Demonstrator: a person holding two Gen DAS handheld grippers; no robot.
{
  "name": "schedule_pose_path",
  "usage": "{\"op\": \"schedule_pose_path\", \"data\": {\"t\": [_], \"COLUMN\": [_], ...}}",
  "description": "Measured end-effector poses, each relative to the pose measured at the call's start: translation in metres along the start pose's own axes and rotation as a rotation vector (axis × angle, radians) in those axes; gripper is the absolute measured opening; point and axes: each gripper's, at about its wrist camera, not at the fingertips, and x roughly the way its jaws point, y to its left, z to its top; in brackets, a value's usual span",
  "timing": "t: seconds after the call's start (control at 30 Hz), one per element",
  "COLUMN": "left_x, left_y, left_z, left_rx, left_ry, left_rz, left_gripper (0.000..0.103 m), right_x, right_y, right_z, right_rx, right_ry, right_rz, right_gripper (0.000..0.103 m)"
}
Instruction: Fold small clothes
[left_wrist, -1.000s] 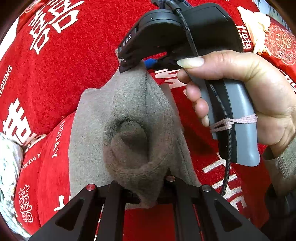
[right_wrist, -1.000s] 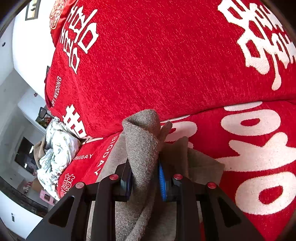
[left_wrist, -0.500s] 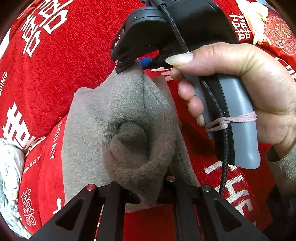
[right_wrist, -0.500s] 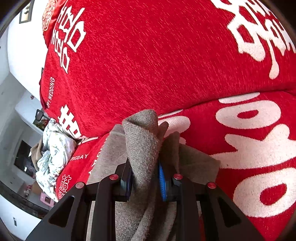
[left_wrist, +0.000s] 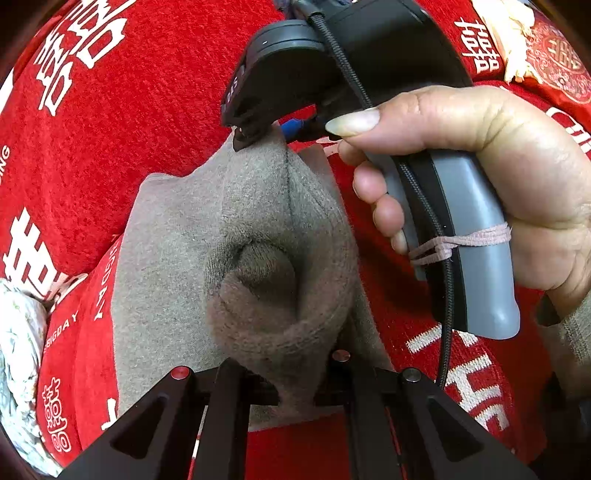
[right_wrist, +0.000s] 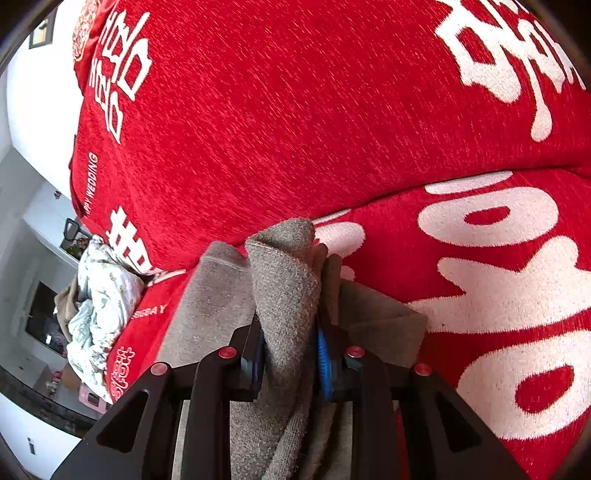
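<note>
A small grey-brown knitted garment (left_wrist: 255, 236) lies on a red cover with white lettering (left_wrist: 110, 122). Its upper layer is held up at both ends. My left gripper (left_wrist: 291, 387) is shut on the near end, where the cloth bunches into a rolled fold between the fingers. My right gripper (left_wrist: 266, 129), held by a hand (left_wrist: 480, 162), is shut on the far end. In the right wrist view the right gripper (right_wrist: 290, 354) pinches a thick fold of the garment (right_wrist: 284, 288) between its blue pads (right_wrist: 325, 362). The lower layer lies flat on the cover.
The red cover (right_wrist: 295, 122) rises into a sloping backrest behind the garment. A crumpled white patterned cloth (right_wrist: 99, 295) lies at the cover's left end (left_wrist: 18, 343). Beyond it stand room furniture and a white wall (right_wrist: 33, 96).
Both grippers have sunk a little with the garment still held. The held fold sits lower over the cover, and the right gripper looms larger in the left wrist view.
</note>
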Motion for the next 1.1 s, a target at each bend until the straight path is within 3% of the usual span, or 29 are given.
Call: {"op": "schedule_pose_path", "data": {"t": [0.13,0.23,0.27,0.3,0.33,0.4,0.43,0.47,0.63,0.77,0.83,0.9,1.0,1.1], "left_x": [0.003,0.002,0.002,0.002,0.002,-0.001,-0.003,-0.007,-0.030,-0.047,-0.046,-0.030,-0.002,0.015], "left_y": [0.001,0.010,0.015,0.019,0.026,0.038,0.046,0.053,0.084,0.117,0.129,0.131,0.130,0.130], "left_z": [0.000,0.000,0.000,0.000,0.000,-0.001,-0.001,-0.003,-0.012,-0.020,-0.022,-0.018,-0.017,-0.023], "left_rx": [-0.004,-0.040,-0.056,-0.071,-0.094,-0.140,-0.162,-0.187,-0.237,-0.302,-0.364,-0.417,-0.431,-0.408], "left_ry": [-0.007,-0.015,-0.015,-0.013,-0.018,-0.031,-0.042,-0.057,-0.107,-0.185,-0.197,-0.135,-0.068,-0.064], "left_rz": [-0.008,-0.062,-0.085,-0.120,-0.166,-0.206,-0.221,-0.249,-0.470,-0.563,-0.555,-0.499,-0.444,-0.421], "left_gripper": [0.009,0.010,0.017,0.033,0.039,0.072,0.078,0.081,0.081,0.081,0.081,0.081,0.081,0.081], "right_x": [0.002,0.003,0.002,0.001,-0.001,-0.006,-0.011,-0.016,-0.046,-0.064,-0.062,-0.053,-0.037,-0.029], "right_y": [-0.006,-0.009,-0.009,-0.010,-0.011,-0.012,-0.012,-0.013,-0.002,0.027,0.039,0.045,0.039,0.018], "right_z": [-0.001,-0.002,-0.002,-0.002,-0.002,-0.001,-0.001,-0.001,0.003,-0.002,-0.009,-0.016,-0.029,-0.042], "right_rx": [0.017,0.028,0.031,0.035,0.038,0.054,0.069,0.077,0.068,-0.007,-0.033,-0.057,-0.069,-0.045], "right_ry": [0.007,0.007,0.008,0.006,0.001,-0.010,-0.024,-0.039,-0.098,-0.090,-0.051,-0.010,0.053,0.086], "right_rz": [-0.003,-0.014,-0.020,-0.024,-0.028,-0.046,-0.067,-0.076,-0.060,0.087,0.171,0.181,0.067,-0.002], "right_gripper": [0.026,0.028,0.030,0.033,0.034,0.050,0.059,0.060,0.060,0.060,0.065,0.073,0.073,0.072]}}
